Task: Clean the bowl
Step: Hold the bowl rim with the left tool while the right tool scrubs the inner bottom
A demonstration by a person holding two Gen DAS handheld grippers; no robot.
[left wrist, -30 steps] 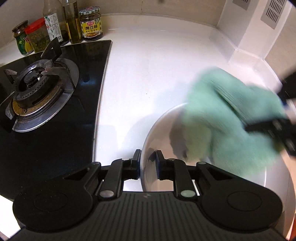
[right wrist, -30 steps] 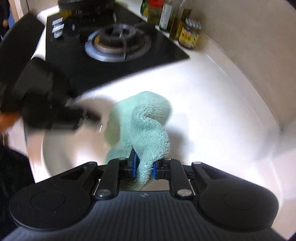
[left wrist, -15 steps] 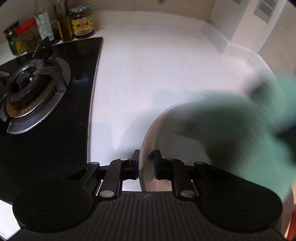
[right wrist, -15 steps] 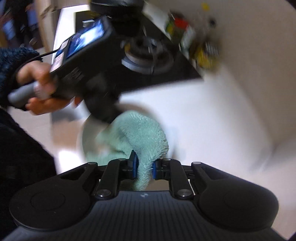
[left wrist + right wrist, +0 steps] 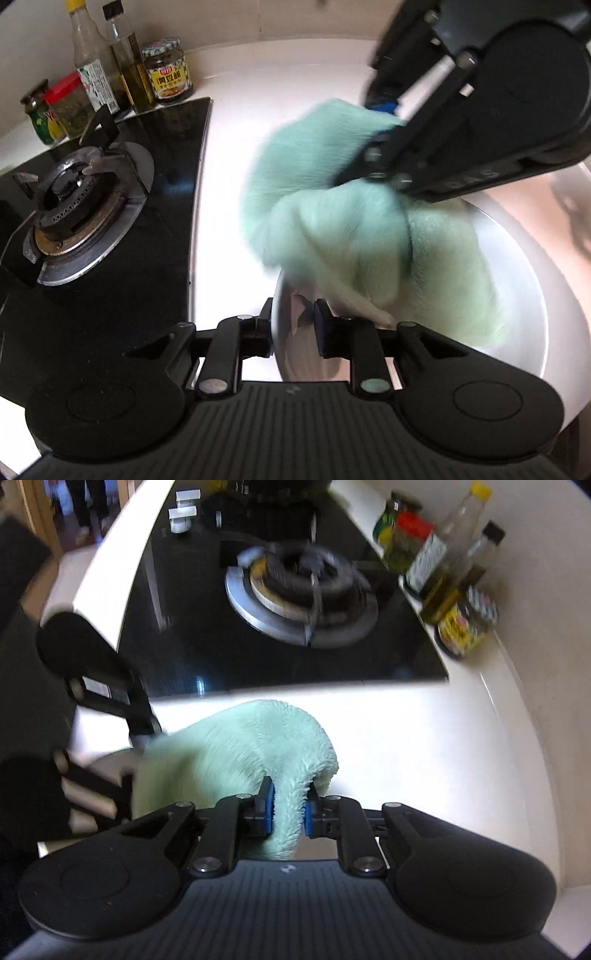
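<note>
A shiny metal bowl [image 5: 517, 295] sits on the white counter [image 5: 295, 96]. My left gripper [image 5: 293, 325] is shut on the bowl's near rim, one finger outside and one inside. My right gripper [image 5: 288, 808] is shut on a light green fluffy cloth [image 5: 243, 749]. In the left wrist view the cloth [image 5: 351, 229] is bunched over the bowl's left side and blurred by motion, with the right gripper [image 5: 380, 129] above it. In the right wrist view the cloth hides most of the bowl, and the left gripper body [image 5: 74, 716] is at the left.
A black glass hob with a gas burner [image 5: 77, 206] lies left of the bowl. Sauce jars and oil bottles [image 5: 129, 85] stand at the back wall behind the hob. The wall corner closes the counter at the back right.
The right gripper has swept the cloth from the bowl's right side back over its left side and rim. The left gripper keeps its hold on the rim.
</note>
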